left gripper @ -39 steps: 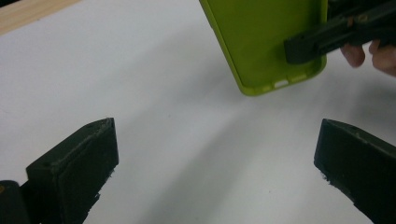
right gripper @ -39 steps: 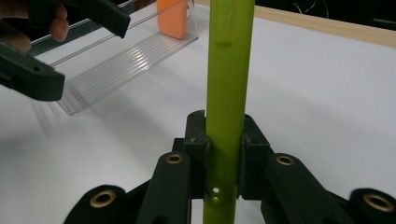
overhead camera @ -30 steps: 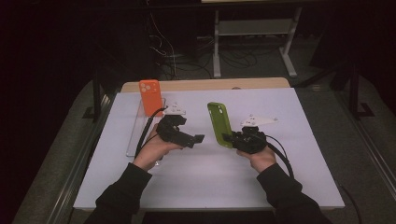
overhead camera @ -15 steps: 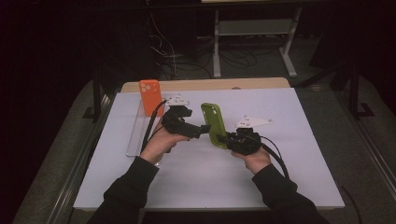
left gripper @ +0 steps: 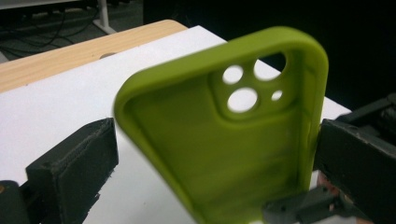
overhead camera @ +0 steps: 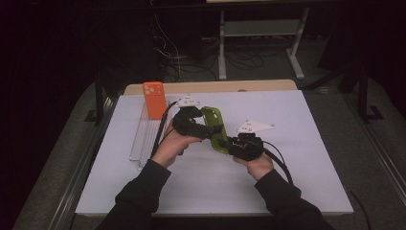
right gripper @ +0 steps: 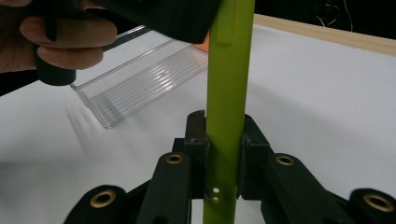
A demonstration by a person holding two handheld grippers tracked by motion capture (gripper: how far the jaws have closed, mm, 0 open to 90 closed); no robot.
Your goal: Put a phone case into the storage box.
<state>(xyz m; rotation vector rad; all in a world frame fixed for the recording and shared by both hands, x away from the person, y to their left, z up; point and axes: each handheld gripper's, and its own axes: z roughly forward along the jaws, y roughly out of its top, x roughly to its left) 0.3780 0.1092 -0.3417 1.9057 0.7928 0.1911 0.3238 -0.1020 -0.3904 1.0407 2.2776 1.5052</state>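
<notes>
Jaws of the right gripper [right gripper: 223,154] are clamped on the bottom edge of the green phone case [overhead camera: 215,128], pinching it across its thin wall, so it stands edge-on and near upright straight out of the grip, off the surface [overhead camera: 306,143]. Left gripper [left gripper: 205,154] jaws stand apart, one on each side of the case; in the left gripper view the left pad is clear of the case's long edge, the right pad sits right at the other edge, can't tell if it touches. The case's hollow inside faces that camera, camera cutout at the far end, past the jaw tips. Handling call: looks like a soft silicone shell, very light, flexible, grippy rather than slick, not fragile. Held at one end only, the free end will likely flop or twist, and a hard squeeze across the open width would just fold the side walls in. Better hold: the rim edges mid-length or near a corner where the wall is stiffest, light pressure, avoid the thin web round the cutout. Beyond the left jaws: clear plastic rack [overhead camera: 146,136] lying on the surface with an orange phone case [overhead camera: 154,99] standing at its far end, well apart from the green one.
</notes>
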